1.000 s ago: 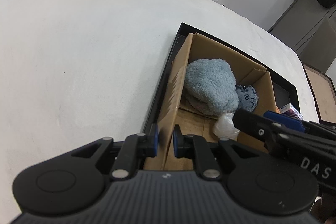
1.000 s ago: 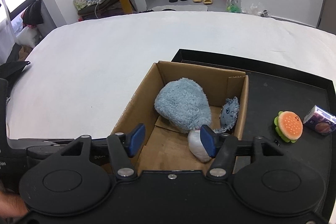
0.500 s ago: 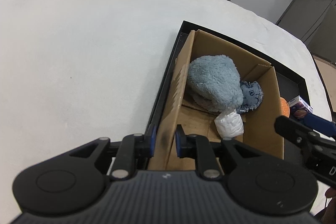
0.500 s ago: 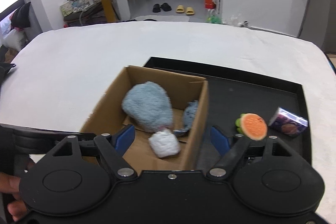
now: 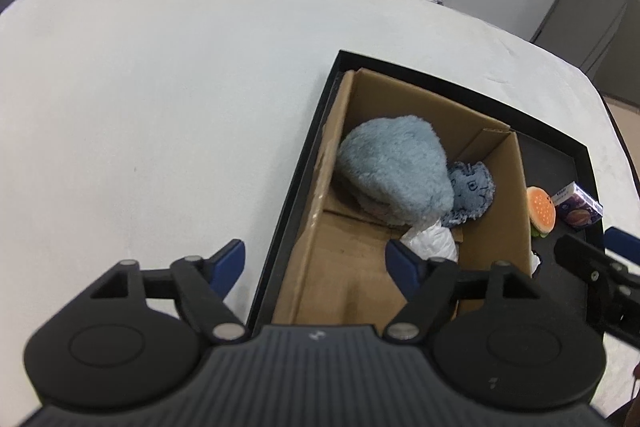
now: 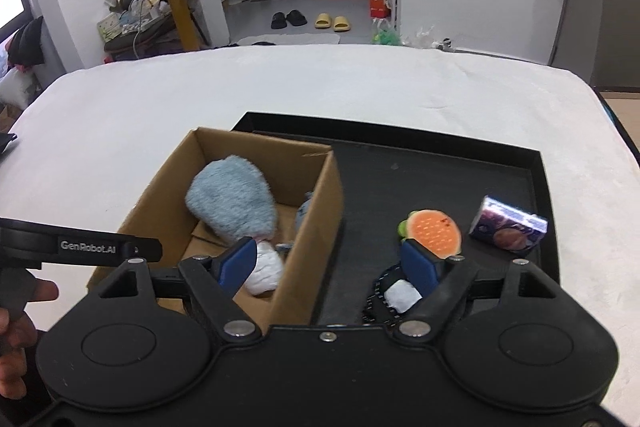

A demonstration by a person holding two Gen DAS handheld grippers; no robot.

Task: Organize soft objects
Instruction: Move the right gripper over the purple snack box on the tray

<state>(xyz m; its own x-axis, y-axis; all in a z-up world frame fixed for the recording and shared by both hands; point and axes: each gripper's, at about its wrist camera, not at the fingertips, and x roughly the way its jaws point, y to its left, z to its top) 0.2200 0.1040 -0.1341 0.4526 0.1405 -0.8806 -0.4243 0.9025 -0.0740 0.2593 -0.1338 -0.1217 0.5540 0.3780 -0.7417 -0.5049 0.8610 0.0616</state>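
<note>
Burger plush (image 6: 434,233) is lying on the black tray (image 6: 536,163) just beside the cardboard box (image 6: 320,211). Right tongs (image 6: 334,265) are gaping wide and empty; left tongs (image 5: 316,263), having just been opening, are straddling the box wall without pressing it. Plush looks light, squashy; pinching across the bun should work.

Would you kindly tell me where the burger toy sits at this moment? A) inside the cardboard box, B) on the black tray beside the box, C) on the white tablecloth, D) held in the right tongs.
B: the burger toy lies on the black tray, outside the cardboard box and next to the small purple carton; neither tongs hold it.
</note>
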